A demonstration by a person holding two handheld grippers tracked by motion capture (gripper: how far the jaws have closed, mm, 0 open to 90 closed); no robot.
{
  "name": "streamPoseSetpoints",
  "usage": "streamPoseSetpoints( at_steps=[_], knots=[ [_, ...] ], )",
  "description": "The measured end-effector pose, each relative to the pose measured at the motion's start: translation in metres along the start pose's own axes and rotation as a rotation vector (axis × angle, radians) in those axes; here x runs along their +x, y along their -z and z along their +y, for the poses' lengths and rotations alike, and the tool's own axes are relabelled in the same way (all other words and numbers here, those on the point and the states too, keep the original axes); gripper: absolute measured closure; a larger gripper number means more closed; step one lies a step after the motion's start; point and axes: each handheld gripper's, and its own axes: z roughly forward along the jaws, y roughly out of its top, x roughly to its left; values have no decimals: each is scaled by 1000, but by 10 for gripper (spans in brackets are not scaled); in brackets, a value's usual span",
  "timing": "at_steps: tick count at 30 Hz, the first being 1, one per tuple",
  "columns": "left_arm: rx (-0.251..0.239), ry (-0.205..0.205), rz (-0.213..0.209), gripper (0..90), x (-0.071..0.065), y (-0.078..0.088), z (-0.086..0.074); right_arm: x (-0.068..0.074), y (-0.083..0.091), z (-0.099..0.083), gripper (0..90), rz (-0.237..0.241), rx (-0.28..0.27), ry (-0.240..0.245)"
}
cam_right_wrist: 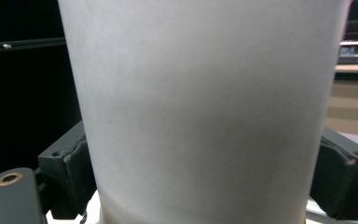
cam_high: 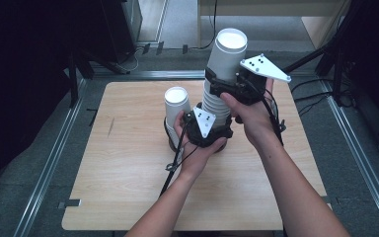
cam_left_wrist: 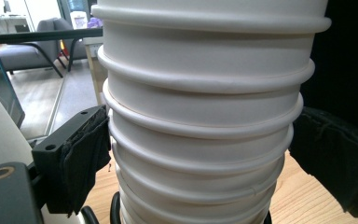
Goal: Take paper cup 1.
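**Top cup one wobble away from taking the stack with it**

Looks like peeling the top cup [cam_high: 229,49] off a tall upside-down stack [cam_high: 216,106] in the middle of the worktop [cam_high: 128,177]. Right hand-held gripper [cam_high: 227,84] clamped on the top cup, pads pressed into both sides in its own view, wall already looking a bit squeezed. Left hand-held gripper [cam_high: 212,129] down low around the stack, left pad touching the rims, right pad looking just off them, so can't tell if that's a real hold or only a loose cradle.

Stuff that could go wrong:

- Nested cups stuck together, so two or three coming up instead of one.
- Loose low hold plus an upward pull = whole stack lifting or tipping off the worktop.
- Too much squeeze up top, crushed paper wall, cup jammed even tighter on the one below.
- Second short stack [cam_high: 176,111] just beside the left hand, easy to knock over with any sideways jerk.
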Motion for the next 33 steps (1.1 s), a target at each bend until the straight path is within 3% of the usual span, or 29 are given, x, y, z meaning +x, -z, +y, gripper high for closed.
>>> streamPoseSetpoints(
  at_steps=[9, 14, 20, 33],
  knots=[
    [-6, 2, -4, 64, 0, 1, 0, 7, 6, 11, 121, -30, -68, 45],
    [-6, 4, -7, 66, 1, 1, 1, 10, 12, 18, 121, -43, -154, 59],
    [-10, 4, -9, 70, 1, 2, 1, 10, 19, 25, 121, -61, -207, 59],
    [-9, -2, -10, 73, 2, 2, 1, 14, 40, 39, 121, -86, -266, 52]
  ],
)
